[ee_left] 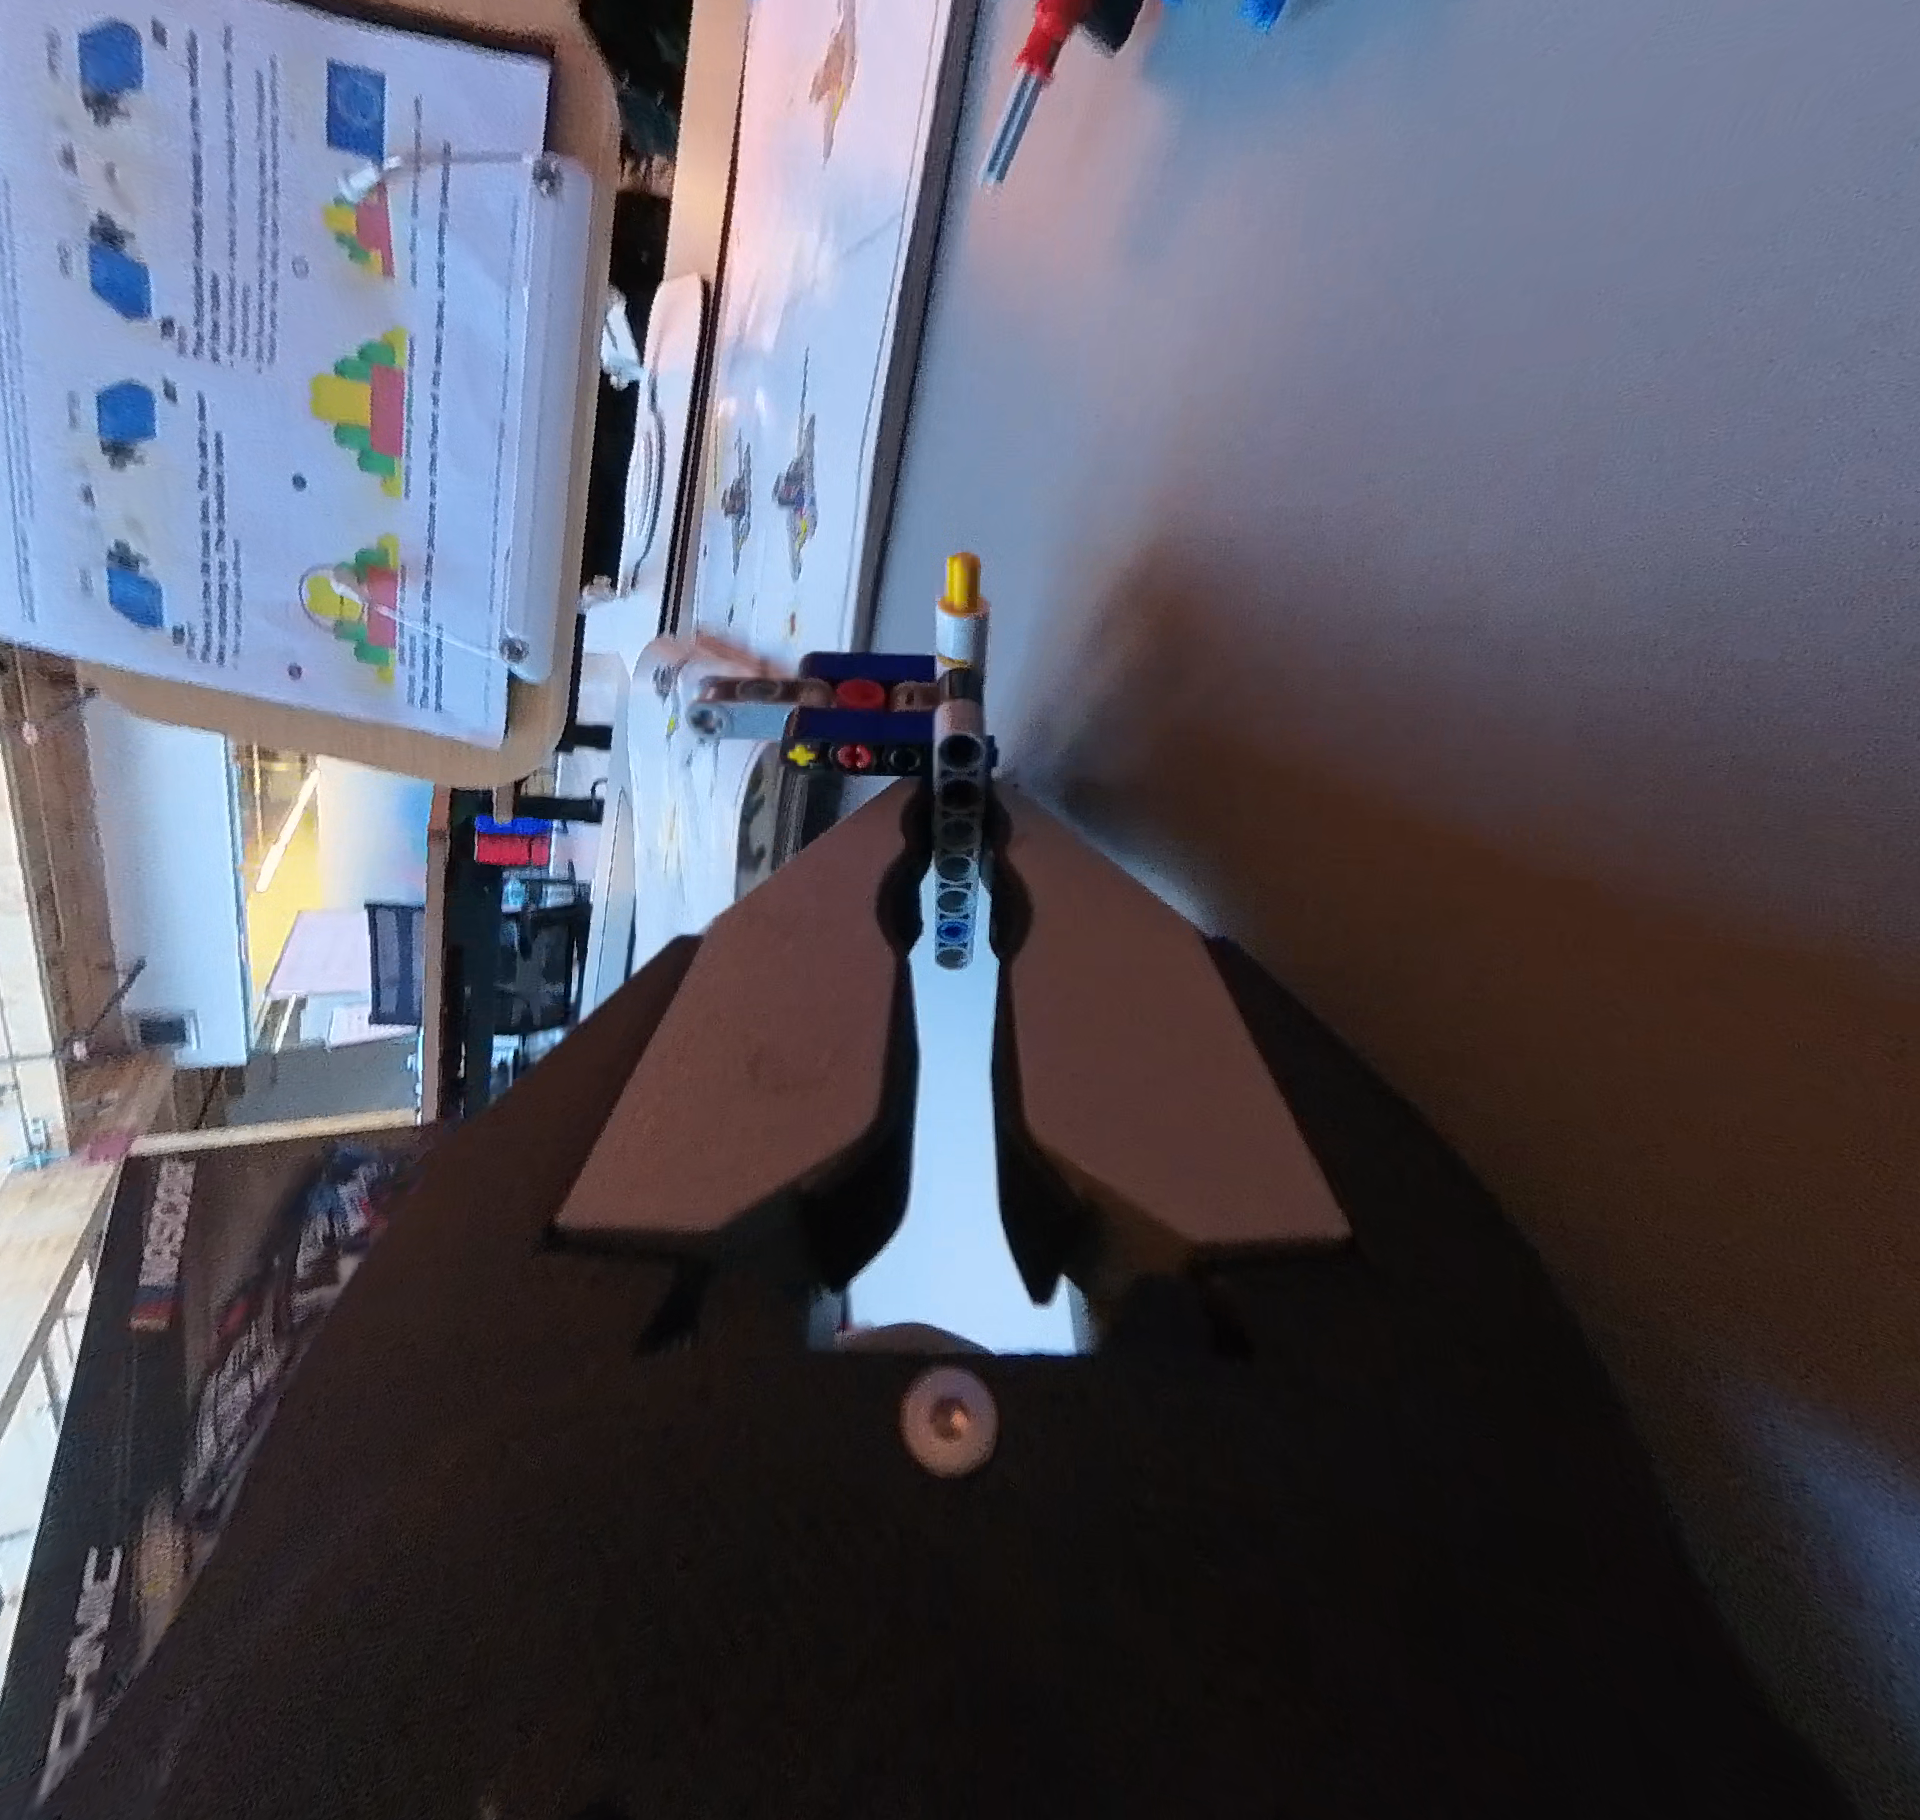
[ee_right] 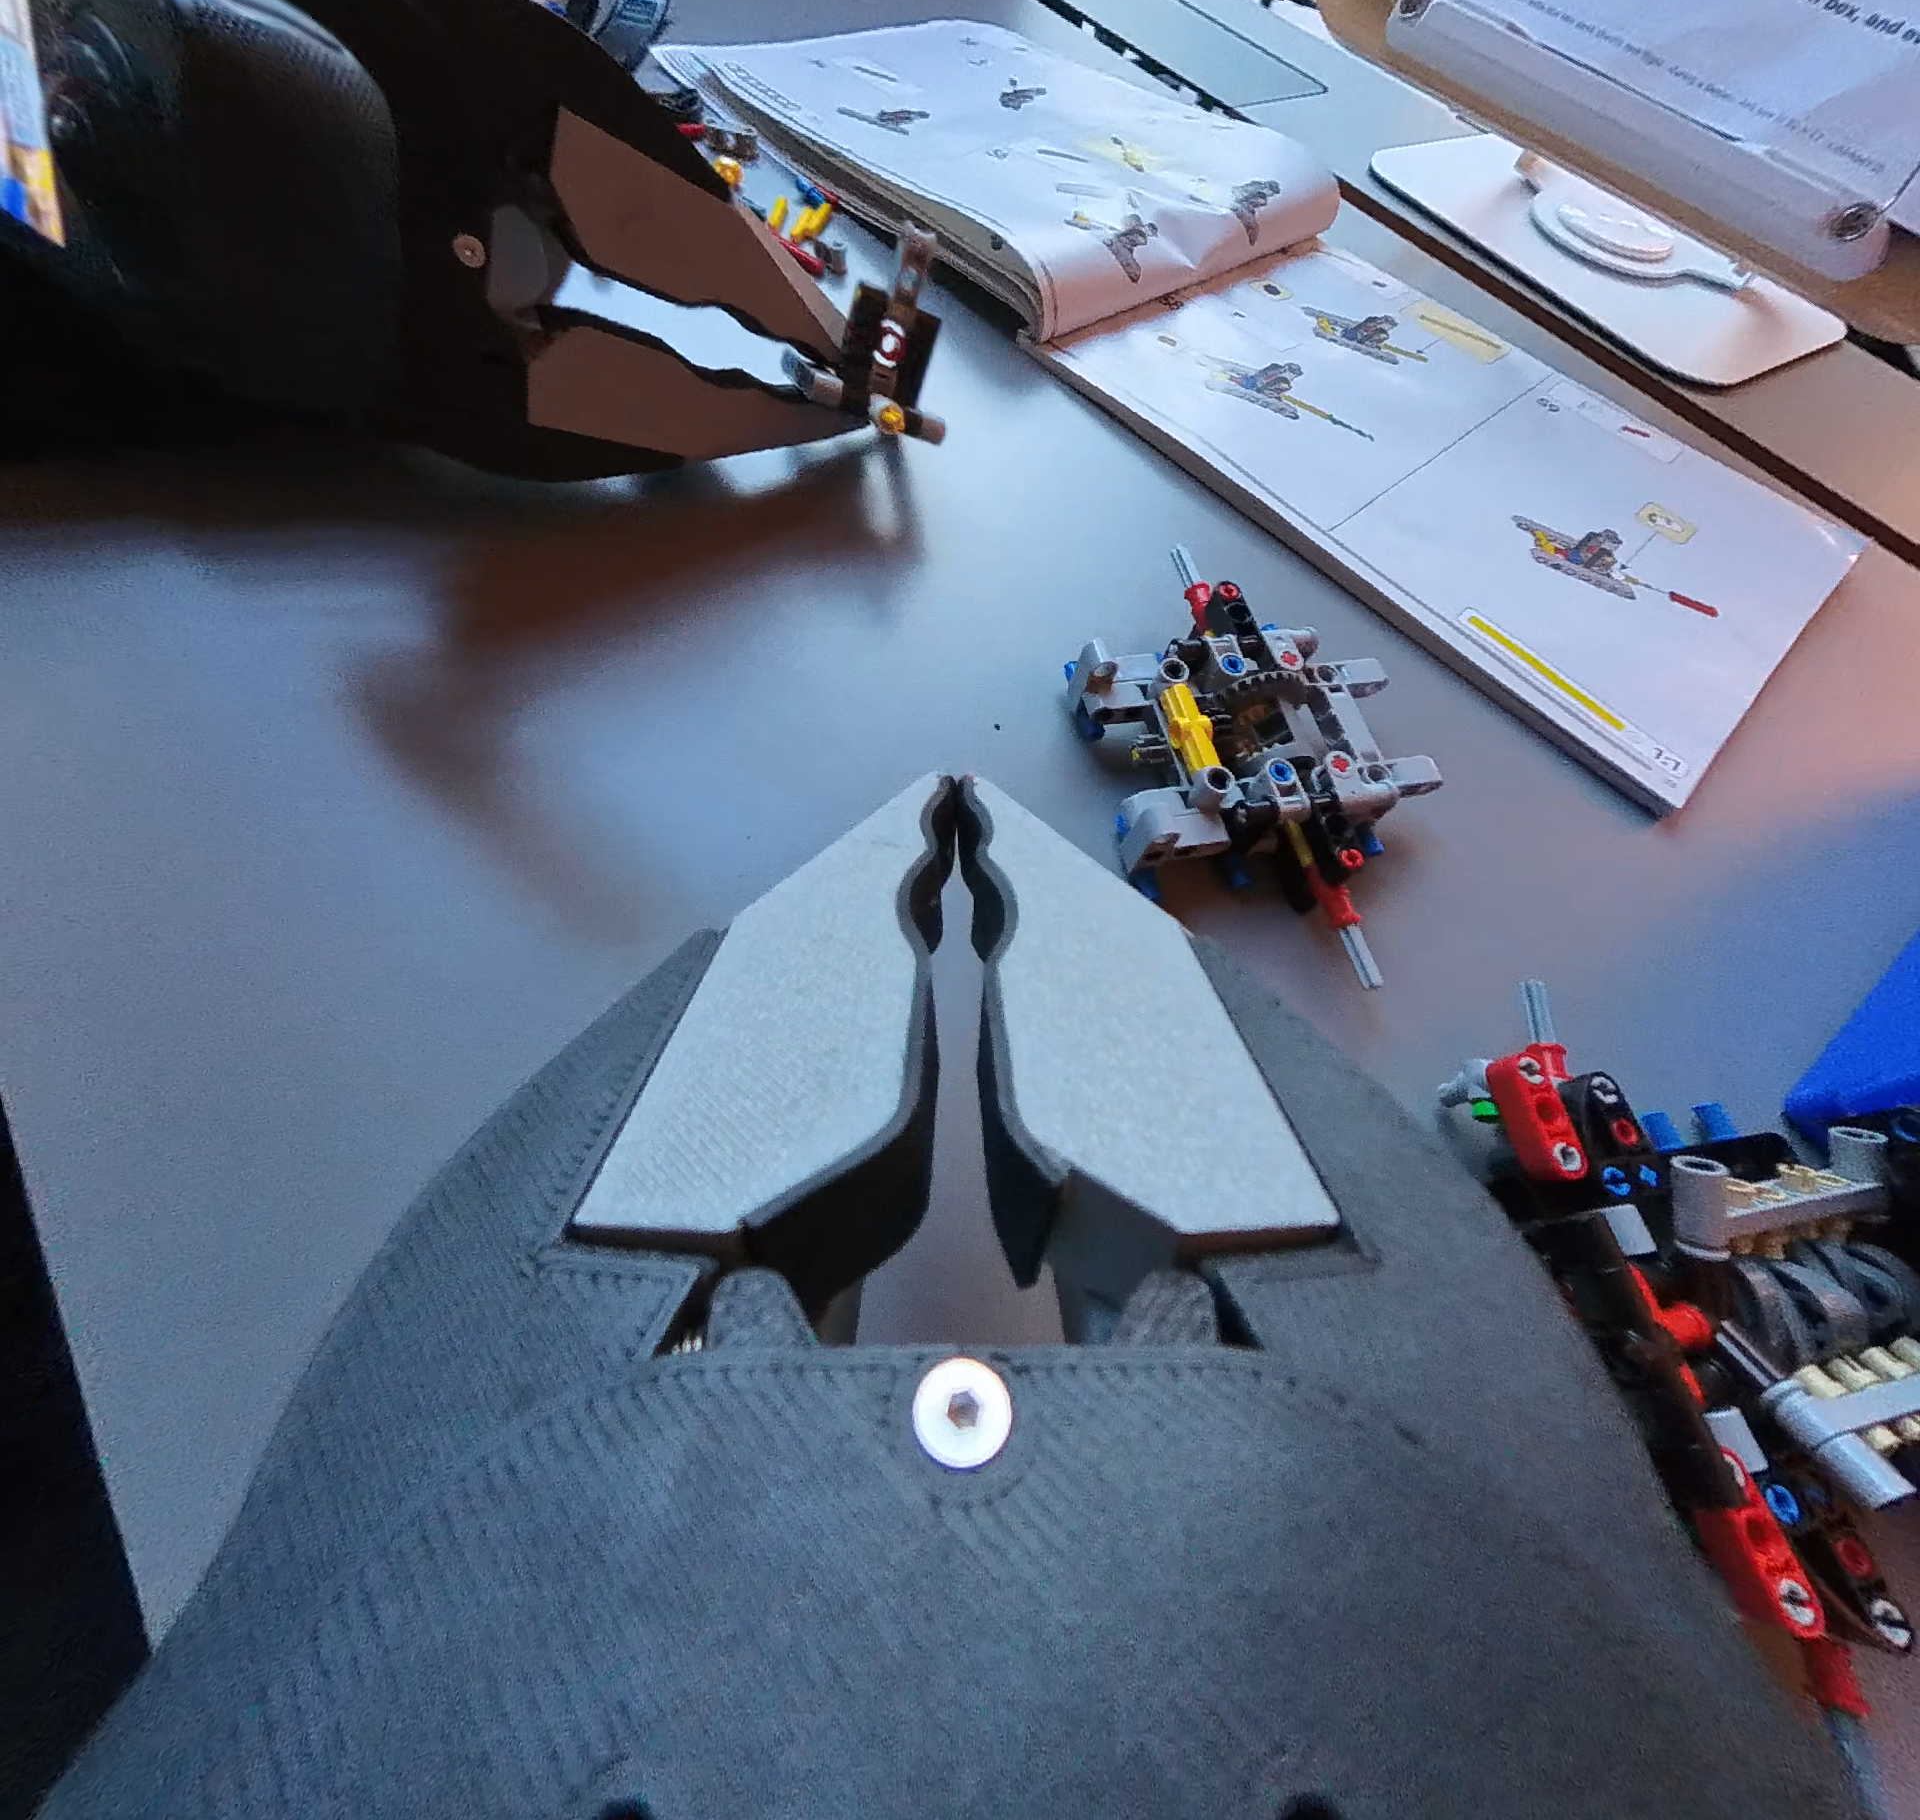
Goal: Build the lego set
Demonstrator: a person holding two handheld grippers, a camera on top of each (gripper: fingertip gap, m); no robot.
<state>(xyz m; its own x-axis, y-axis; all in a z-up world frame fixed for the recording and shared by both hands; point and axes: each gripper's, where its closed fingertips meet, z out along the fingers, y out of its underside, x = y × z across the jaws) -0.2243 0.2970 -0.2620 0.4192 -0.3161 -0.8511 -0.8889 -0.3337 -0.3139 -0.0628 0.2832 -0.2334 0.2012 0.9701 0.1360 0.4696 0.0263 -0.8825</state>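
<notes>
My left gripper [ee_left: 961, 804] is shut on the grey holed beam [ee_left: 958, 840] of a small brick assembly [ee_left: 862, 721]. The assembly has a dark block with red pins and a yellow axle in a white sleeve [ee_left: 962, 607]. The view is rolled sideways, with the grey table [ee_left: 1455, 420] on the right. In the right wrist view the left gripper [ee_right: 831, 378] holds this assembly [ee_right: 888, 347] just above the table at the upper left. My right gripper [ee_right: 956, 783] is shut with nothing between its pads. It hovers over bare table [ee_right: 520, 731], left of a larger grey geared assembly [ee_right: 1247, 742].
An open instruction booklet [ee_right: 1351, 399] lies behind the geared assembly. A pile of built parts [ee_right: 1714, 1282] lies at the right edge beside a blue piece [ee_right: 1870, 1053]. Small loose parts [ee_right: 800, 212] lie behind the left gripper. A clipboard with printed sheets [ee_left: 260, 316] stands at the back.
</notes>
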